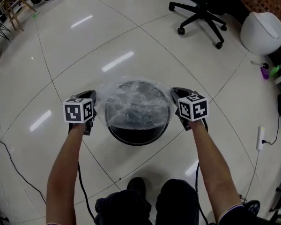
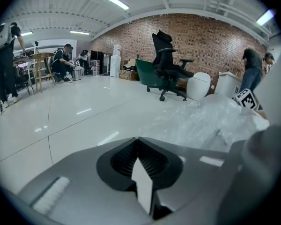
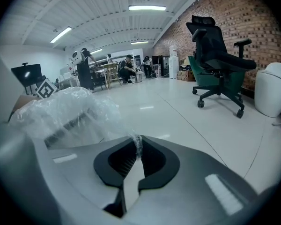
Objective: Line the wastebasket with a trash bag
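Stretching across the black wastebasket (image 1: 138, 138) on the floor (image 1: 131, 41), a clear trash bag (image 1: 136, 104) is seen | right hand-held gripper (image 3: 137, 142) is clamped shut on its edge | left hand-held gripper (image 2: 136, 139) is shut, film unseen | bag judged light, flimsy, slippery; best pinched at hem.

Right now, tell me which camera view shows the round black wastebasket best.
The head view: it looks down on the round black wastebasket under the clear plastic trash bag. Both gripper views show only a dark streak of it through the crumpled plastic.
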Motion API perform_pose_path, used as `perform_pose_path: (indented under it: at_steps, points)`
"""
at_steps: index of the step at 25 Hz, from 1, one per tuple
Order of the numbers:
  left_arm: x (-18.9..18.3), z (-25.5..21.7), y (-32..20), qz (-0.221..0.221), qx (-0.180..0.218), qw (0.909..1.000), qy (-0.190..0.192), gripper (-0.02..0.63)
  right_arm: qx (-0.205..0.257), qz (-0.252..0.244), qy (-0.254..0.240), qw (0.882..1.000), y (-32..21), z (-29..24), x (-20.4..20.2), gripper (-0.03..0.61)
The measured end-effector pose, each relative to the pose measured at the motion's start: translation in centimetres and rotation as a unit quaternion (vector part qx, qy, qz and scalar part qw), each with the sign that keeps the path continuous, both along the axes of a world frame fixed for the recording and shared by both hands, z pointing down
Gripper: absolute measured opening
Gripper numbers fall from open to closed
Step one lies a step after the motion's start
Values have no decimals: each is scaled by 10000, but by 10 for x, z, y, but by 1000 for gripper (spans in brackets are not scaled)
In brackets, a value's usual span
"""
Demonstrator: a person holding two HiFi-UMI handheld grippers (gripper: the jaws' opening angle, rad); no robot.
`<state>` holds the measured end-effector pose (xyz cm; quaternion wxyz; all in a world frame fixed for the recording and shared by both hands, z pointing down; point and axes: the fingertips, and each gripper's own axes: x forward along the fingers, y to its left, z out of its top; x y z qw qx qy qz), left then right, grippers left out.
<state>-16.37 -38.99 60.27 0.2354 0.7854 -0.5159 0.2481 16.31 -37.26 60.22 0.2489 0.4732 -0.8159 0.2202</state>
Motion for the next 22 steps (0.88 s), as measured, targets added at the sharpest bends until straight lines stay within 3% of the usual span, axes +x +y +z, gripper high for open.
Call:
perform_pose_path:
  at_steps: [13,18,22]
  points:
    - [1,14,33,18,-131,9999,-49,11,-132,-74,-36,9999,27,16,0,2]
    - [3,-4,33,57,149,9999,6,12,42,-44,-72,10000,26,3,2,5]
    - [1,-28,30,53,408,9991,35,54,187,-36,-215,9996,22,-17,3,59]
